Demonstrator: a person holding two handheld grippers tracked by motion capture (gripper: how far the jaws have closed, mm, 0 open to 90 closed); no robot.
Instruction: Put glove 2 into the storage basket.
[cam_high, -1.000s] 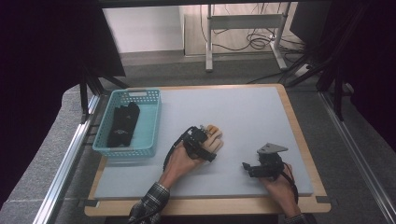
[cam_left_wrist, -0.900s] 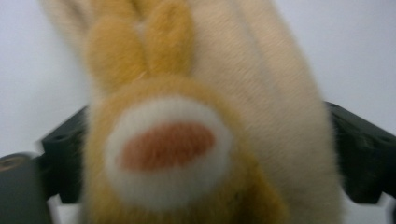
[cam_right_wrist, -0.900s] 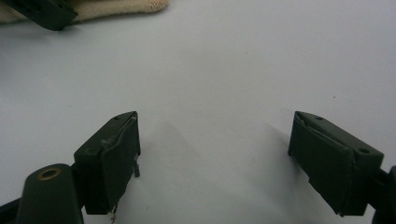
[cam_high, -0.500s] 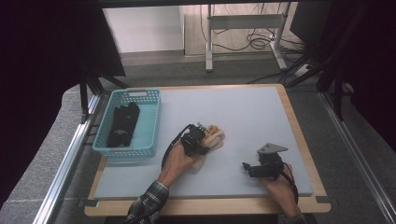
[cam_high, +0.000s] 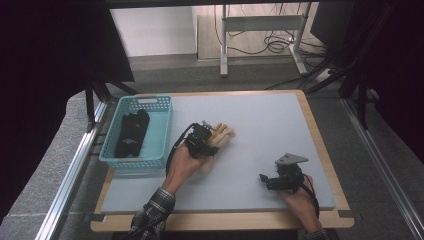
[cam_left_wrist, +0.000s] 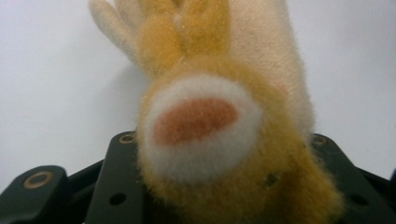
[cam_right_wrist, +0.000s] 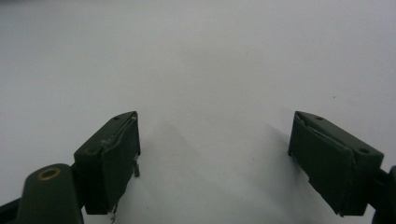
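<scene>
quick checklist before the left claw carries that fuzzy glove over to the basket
1. Grip: the left claw has just closed on the fuzzy glove, which sits between its jaws. Ok.
2. Glove clear of the table: part of it may hang low in the high view. Cannot tell.
3. Path to the blue basket: nothing lies between claw and basket. Ok.
4. Room in the basket: black gloves take the left side, the right side looks free. Ok.
5. Right claw: open, holding nothing, resting far from the path. Ok.
</scene>
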